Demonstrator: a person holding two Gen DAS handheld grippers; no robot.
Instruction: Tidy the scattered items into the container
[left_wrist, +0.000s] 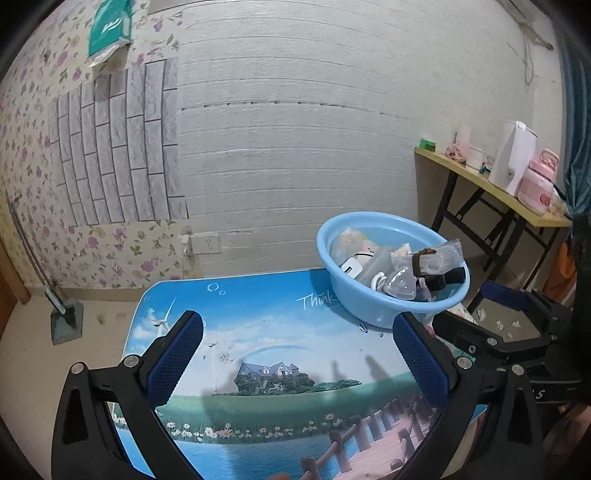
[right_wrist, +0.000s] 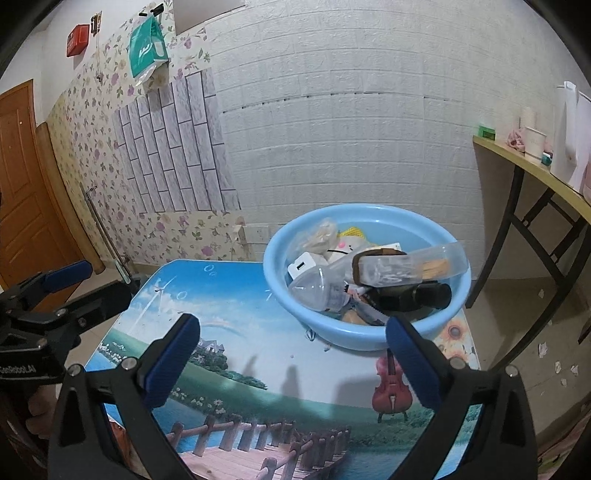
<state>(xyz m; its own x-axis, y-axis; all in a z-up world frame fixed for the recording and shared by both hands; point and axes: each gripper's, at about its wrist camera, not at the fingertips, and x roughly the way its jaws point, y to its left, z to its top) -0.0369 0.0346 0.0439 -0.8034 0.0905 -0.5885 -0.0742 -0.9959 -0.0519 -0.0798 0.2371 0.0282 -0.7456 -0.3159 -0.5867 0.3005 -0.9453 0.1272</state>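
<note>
A light-blue basin (left_wrist: 369, 310) (right_wrist: 354, 336) stands at the far right of the low picture-printed table (left_wrist: 266, 354) (right_wrist: 236, 354). It holds a white charger (right_wrist: 304, 267), a plush toy (right_wrist: 349, 245), clear plastic bags (left_wrist: 439, 254) (right_wrist: 402, 269) and a black object (right_wrist: 413, 295). My left gripper (left_wrist: 297, 325) hangs open over the tabletop, left of the basin, nothing between its fingers. My right gripper (right_wrist: 291, 326) is open and empty too, its right finger just before the basin's near wall. Each gripper shows in the other's view (left_wrist: 460, 304) (right_wrist: 109, 278).
A yellow folding side table (left_wrist: 480, 181) (right_wrist: 535, 166) stands right of the basin with a white appliance (left_wrist: 511, 158), a pink bottle (left_wrist: 537, 184) and cups. A wooden door (right_wrist: 26, 192) is at left. A long-handled tool (left_wrist: 62, 317) leans on the wall. Paper scraps (right_wrist: 561, 369) lie on the floor.
</note>
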